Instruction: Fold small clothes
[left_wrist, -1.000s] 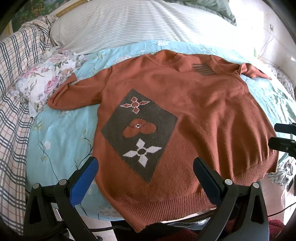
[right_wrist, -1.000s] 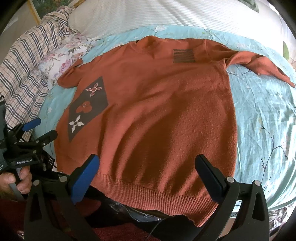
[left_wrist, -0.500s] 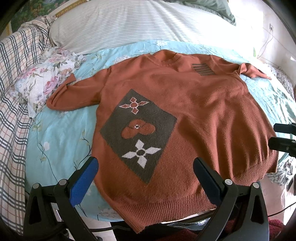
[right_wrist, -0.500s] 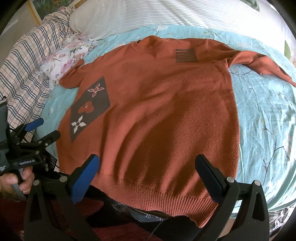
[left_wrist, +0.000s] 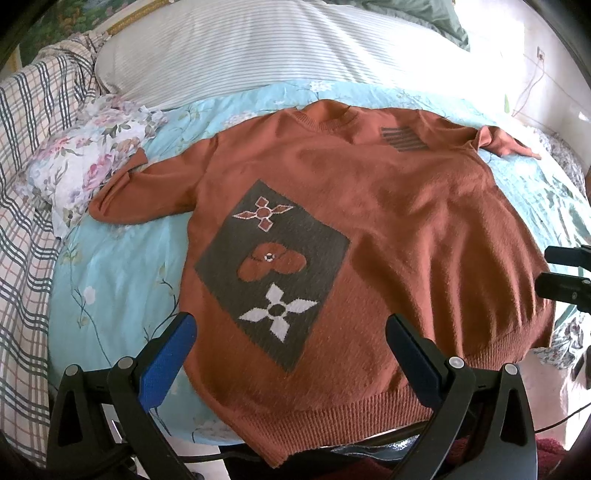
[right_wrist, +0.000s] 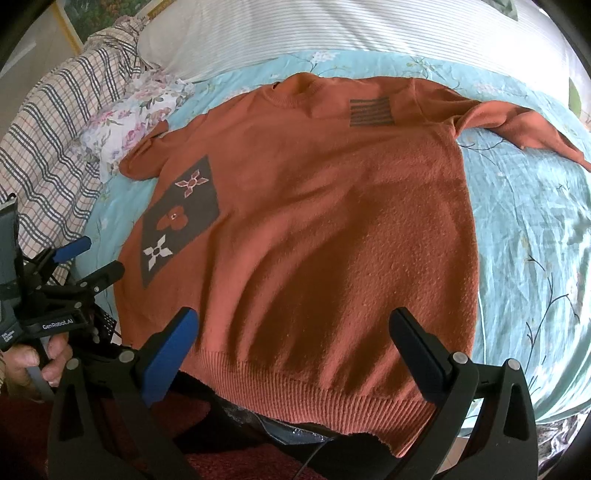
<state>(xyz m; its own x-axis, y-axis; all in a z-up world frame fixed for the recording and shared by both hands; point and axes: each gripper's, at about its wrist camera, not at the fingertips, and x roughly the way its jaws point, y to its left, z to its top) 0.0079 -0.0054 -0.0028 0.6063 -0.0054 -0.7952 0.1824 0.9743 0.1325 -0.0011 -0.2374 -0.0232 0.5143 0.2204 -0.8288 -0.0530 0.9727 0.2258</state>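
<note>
Left wrist view shows one rust-orange sweater (left_wrist: 388, 229) spread flat, front up, on the bed's light blue floral sheet (left_wrist: 110, 280). Its long axis runs from the ribbed hem, nearest the camera at the bed's edge, up to the collar at the far side beside a striped pillow (left_wrist: 258, 48). Two sleeves stretch outward, one to each side; the one on the left of this view ends against a crumpled floral cloth (left_wrist: 92, 162). A dark diamond patch (left_wrist: 273, 266) with three flower motifs sits on the lower part of the front, and one small striped patch (left_wrist: 404, 138) lies near the collar.

Left tongs (left_wrist: 291, 336) hover above the hem with the jaws spread wide, gripping nothing. Right tongs (right_wrist: 295, 332) hover likewise over the hem further along, jaws wide apart and empty. In the right wrist view the left tongs (right_wrist: 86, 256) appear at the left edge, held level and pointing toward the sweater (right_wrist: 314, 221), with a hand (right_wrist: 40, 360) wrapped around the handle below. A plaid blanket (right_wrist: 48, 133) lies along the bed's side.
</note>
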